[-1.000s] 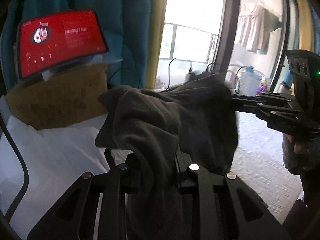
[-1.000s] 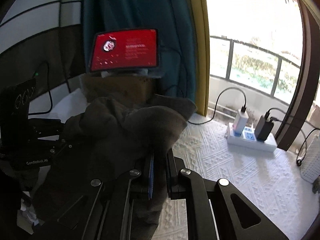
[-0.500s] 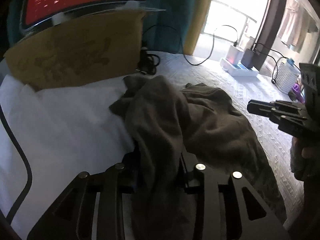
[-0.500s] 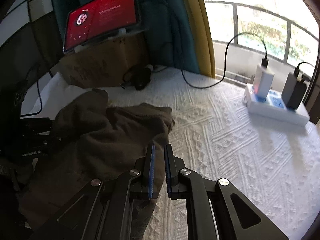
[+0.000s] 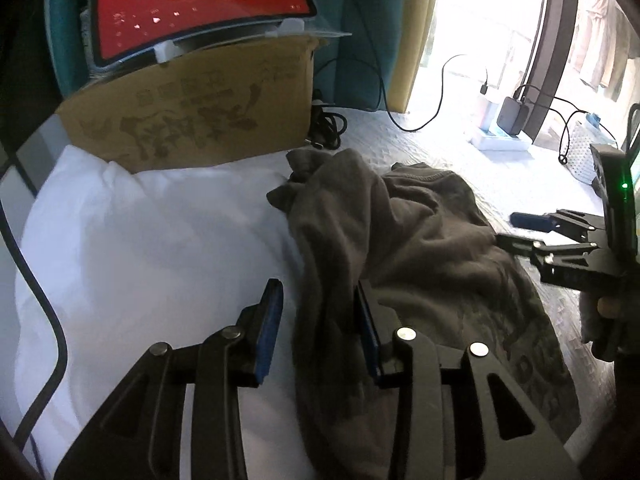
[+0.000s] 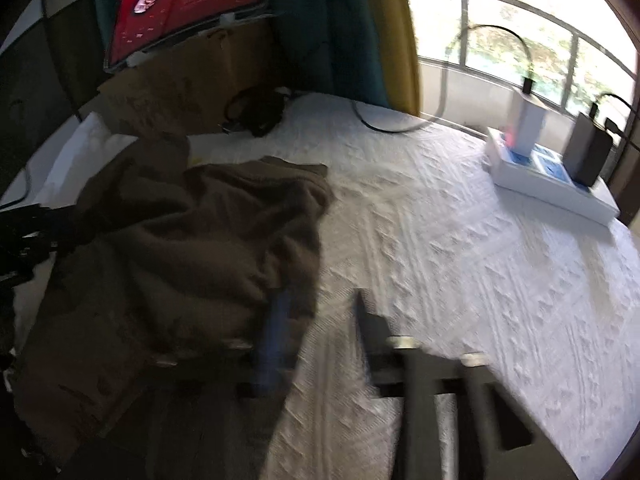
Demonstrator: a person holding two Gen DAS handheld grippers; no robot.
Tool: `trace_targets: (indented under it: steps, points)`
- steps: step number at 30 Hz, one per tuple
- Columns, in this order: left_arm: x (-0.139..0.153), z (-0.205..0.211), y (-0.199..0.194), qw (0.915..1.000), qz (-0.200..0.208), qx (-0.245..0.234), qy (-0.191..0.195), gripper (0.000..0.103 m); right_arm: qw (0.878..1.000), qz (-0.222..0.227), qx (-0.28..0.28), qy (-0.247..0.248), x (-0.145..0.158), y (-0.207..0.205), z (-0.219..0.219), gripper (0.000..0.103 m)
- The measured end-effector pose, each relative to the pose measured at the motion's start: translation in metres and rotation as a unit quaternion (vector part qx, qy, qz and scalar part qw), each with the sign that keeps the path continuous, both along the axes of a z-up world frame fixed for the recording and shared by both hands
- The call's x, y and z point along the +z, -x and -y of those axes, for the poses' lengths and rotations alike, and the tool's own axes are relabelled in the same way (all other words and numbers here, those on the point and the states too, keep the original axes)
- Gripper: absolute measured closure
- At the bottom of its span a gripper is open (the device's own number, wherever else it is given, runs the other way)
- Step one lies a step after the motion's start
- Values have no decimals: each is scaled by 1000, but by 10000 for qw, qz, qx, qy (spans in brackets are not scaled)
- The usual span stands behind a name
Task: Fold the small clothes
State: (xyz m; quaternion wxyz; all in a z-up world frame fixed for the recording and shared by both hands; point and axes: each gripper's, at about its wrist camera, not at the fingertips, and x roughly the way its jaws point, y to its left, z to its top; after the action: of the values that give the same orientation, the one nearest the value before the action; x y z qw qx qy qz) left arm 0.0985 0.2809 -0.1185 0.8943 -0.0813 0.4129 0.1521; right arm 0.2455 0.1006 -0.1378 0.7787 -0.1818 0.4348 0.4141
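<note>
the brown garment point(image 5: 404, 248) lies crumpled on the white bedspread point(image 6: 460, 264) in front of the cardboard box point(image 5: 192, 120), not yet folded; left gripper point(image 5: 316, 332) and right gripper point(image 6: 316, 332) both gape, gripping nothing

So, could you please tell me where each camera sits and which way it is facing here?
Left wrist: on the left gripper, facing the cardboard box and tablet; jaws open astride the brown garment; the right gripper shows.
Right wrist: on the right gripper, blurred, facing the power strip and window; jaws open.
Shared: garment, box, tablet, white bedspread.
</note>
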Motion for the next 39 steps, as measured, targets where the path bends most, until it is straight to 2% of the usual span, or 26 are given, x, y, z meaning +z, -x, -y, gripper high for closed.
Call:
trace_targets:
  steps: [1, 10, 19, 25, 33, 35, 37, 38, 39]
  points:
    - [2, 2, 3, 10000, 29, -2, -18, 67, 10000, 4, -55, -22, 1, 0, 5, 33]
    - [13, 23, 23, 9995, 285, -86, -52, 63, 9997, 37, -215, -122, 17, 19, 36, 33]
    - [0, 54, 47, 9991, 126, -415, 40, 63, 9995, 21, -239, -184, 21, 55, 65, 33]
    - [-10, 65, 63, 9990, 54, -425, 94, 63, 9997, 19, -203, -161, 18, 76, 72, 32]
    - [-27, 74, 89, 9991, -149, -394, 3, 63, 9997, 83, -171, -134, 19, 99, 84, 32]
    - [-27, 79, 97, 9985, -107, -507, -162, 63, 9998, 106, -150, -113, 19, 104, 87, 32]
    - [-29, 82, 101, 9979, -125, -553, -312, 65, 9998, 112, -132, -85, 18, 109, 89, 32]
    - [-29, 82, 103, 9979, -124, -549, -322, 71, 9998, 112, -129, -78, 17, 111, 90, 32]
    - [-30, 81, 104, 9979, -141, -532, -350, 74, 9998, 103, -126, -64, 16, 114, 91, 32]
